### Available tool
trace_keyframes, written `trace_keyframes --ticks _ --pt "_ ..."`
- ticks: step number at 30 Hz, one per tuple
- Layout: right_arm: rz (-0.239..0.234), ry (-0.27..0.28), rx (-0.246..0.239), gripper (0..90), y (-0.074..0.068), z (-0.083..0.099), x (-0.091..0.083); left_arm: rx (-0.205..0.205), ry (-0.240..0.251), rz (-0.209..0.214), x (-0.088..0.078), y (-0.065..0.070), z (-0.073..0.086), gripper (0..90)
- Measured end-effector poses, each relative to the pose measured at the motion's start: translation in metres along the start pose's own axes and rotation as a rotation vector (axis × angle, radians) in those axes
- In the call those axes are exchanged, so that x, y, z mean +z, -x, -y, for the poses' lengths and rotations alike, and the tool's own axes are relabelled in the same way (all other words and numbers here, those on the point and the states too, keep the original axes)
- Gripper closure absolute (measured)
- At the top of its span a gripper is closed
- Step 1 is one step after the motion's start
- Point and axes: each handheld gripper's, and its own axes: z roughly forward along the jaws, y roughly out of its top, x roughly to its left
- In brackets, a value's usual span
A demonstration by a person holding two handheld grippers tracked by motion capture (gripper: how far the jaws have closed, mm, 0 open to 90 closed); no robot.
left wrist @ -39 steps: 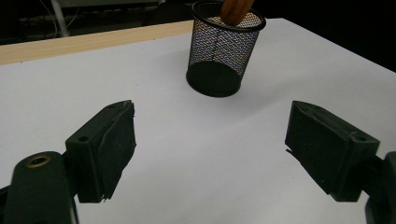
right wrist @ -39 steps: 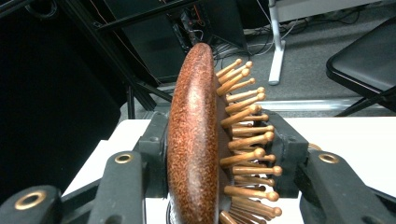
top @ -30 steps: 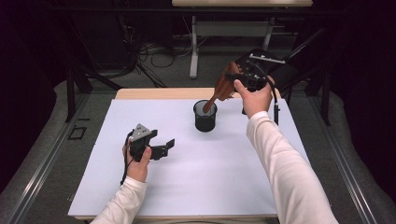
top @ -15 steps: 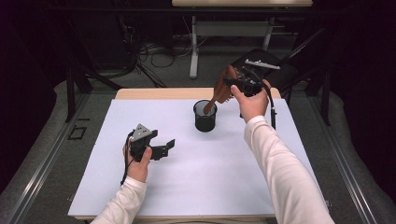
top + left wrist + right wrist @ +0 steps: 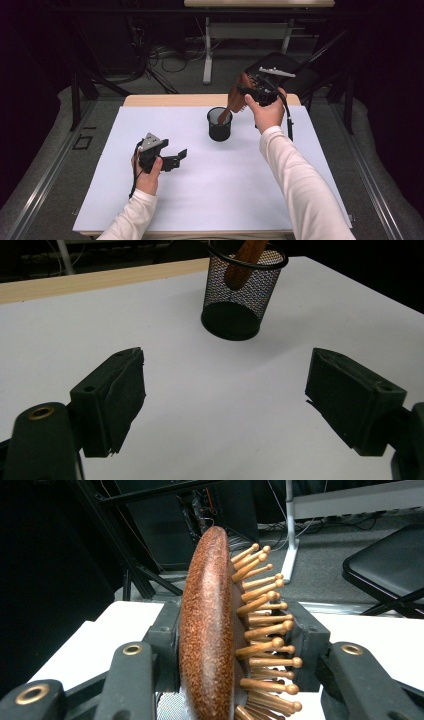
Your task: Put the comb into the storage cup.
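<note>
Your right gripper (image 5: 248, 95) is up over the far side of the bench (image 5: 200, 200), its fingers (image 5: 165, 645) pinching the head of a wooden hairbrush (image 5: 212, 630): one pad presses the smooth brown back, the other sits against the side with the wooden bristles. In the high view the hairbrush (image 5: 235, 100) slants down and to the left from that grip, and its handle end is inside the black mesh cup (image 5: 220, 125) (whether it touches the bottom, you cannot tell). The cup stands upright on the white bench top, toward its far edge and near the middle.

Your left gripper (image 5: 172, 159) is low over the near-left part of the bench, well apart from the cup, with its fingers (image 5: 117, 395) spread wide and nothing between them. They point toward the mesh cup (image 5: 240, 295), where the brush handle (image 5: 245, 260) leans against the rim.
</note>
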Motion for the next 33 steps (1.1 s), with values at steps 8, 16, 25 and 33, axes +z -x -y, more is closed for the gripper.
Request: trace_keyframes --ticks 8,16,25,33 --pt "0.009 0.000 -0.028 50.5 -0.001 0.003 0.003 0.003 -0.003 -0.001 0.000 0.000 0.000 16.3" --pt "0.012 -0.006 -0.063 50.4 -0.005 0.006 0.007 0.004 -0.005 0.000 0.001 0.000 0.000 16.3" --pt "0.023 -0.010 -0.122 50.4 -0.008 0.011 0.011 0.001 -0.004 0.001 0.001 0.000 0.000 16.3" --pt "0.028 -0.010 -0.160 50.4 -0.011 0.014 0.013 -0.002 -0.005 0.002 0.001 0.000 0.001 16.3"
